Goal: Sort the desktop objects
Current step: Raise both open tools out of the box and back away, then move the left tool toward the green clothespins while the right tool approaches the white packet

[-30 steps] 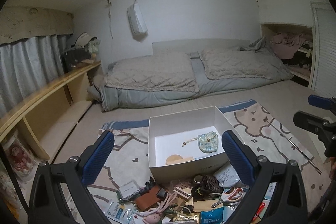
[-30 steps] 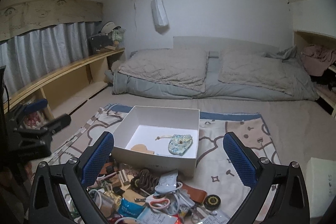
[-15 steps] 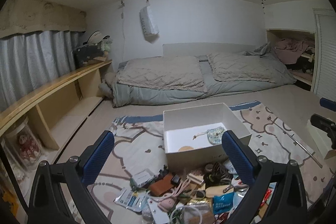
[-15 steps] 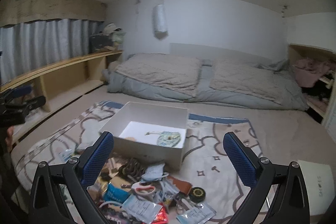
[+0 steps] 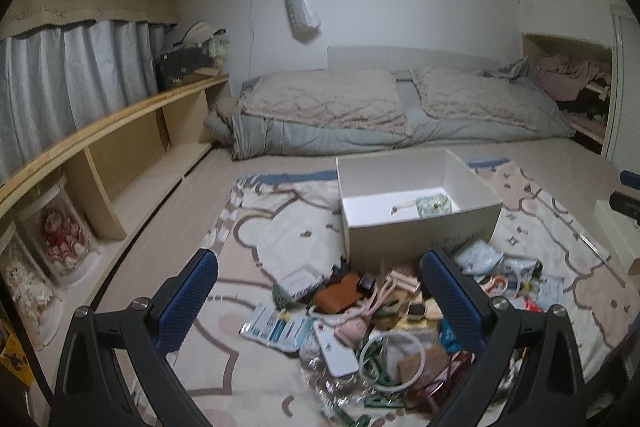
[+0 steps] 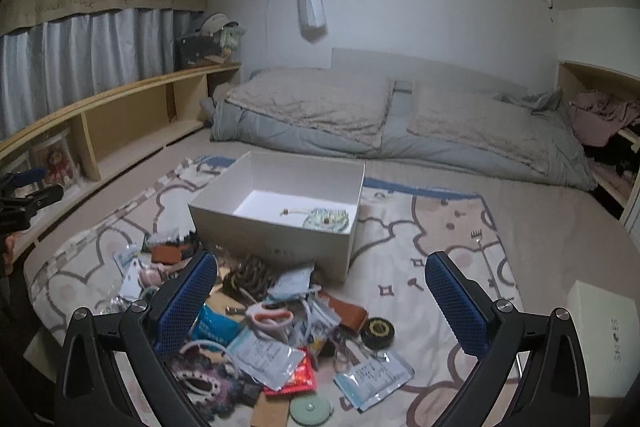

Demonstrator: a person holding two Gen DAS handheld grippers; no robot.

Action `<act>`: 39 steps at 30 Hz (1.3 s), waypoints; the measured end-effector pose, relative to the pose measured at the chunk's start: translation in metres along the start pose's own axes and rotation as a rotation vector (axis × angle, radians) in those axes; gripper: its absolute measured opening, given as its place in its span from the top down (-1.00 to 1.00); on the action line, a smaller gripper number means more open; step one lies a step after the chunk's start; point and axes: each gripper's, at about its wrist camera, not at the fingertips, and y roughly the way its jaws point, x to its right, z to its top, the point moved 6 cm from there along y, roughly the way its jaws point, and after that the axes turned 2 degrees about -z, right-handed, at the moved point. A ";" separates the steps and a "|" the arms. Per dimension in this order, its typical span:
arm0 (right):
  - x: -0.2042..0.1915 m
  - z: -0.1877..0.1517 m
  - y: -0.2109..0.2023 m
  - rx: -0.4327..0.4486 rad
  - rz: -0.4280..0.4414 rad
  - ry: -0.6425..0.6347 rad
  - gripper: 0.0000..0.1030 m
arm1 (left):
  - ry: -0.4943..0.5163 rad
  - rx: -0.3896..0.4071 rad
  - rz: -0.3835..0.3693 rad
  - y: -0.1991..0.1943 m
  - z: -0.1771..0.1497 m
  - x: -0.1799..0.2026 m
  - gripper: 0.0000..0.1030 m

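Observation:
A white open box (image 5: 420,235) (image 6: 272,239) stands on a patterned rug. Inside it lies a small green floral pouch (image 5: 434,205) (image 6: 326,219). In front of the box is a pile of small items: a brown leather wallet (image 5: 338,293) (image 6: 348,313), pink-handled scissors (image 6: 270,319), sachets (image 5: 276,327), a white ring (image 5: 394,355), a round black tin (image 6: 377,330). My left gripper (image 5: 320,297) is open and empty above the pile's left side. My right gripper (image 6: 320,297) is open and empty above the pile's right side.
A bed with grey bedding (image 5: 392,111) lies behind the rug. A wooden shelf unit (image 5: 100,147) runs along the left wall. A white box (image 6: 604,339) sits at the right. A metal back-scratcher (image 6: 486,259) lies on the rug.
Both grippers have pulled back and risen from the box, so it looks smaller and more of the pile shows. Both stay open and empty.

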 end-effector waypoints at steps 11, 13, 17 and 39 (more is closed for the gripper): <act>0.026 -0.030 0.021 -0.070 -0.033 0.028 -1.00 | 0.003 -0.062 0.002 0.012 -0.025 -0.015 -1.00; 0.033 -0.037 0.028 -0.101 -0.011 0.041 -1.00 | 0.011 -0.075 -0.001 0.014 -0.030 -0.014 -1.00; 0.042 -0.055 0.042 -0.194 0.001 0.033 -1.00 | 0.029 -0.103 -0.006 0.018 -0.040 -0.012 -1.00; 0.060 -0.128 0.099 -0.452 -0.039 0.075 -1.00 | 0.075 -0.325 0.041 0.051 -0.112 -0.029 -1.00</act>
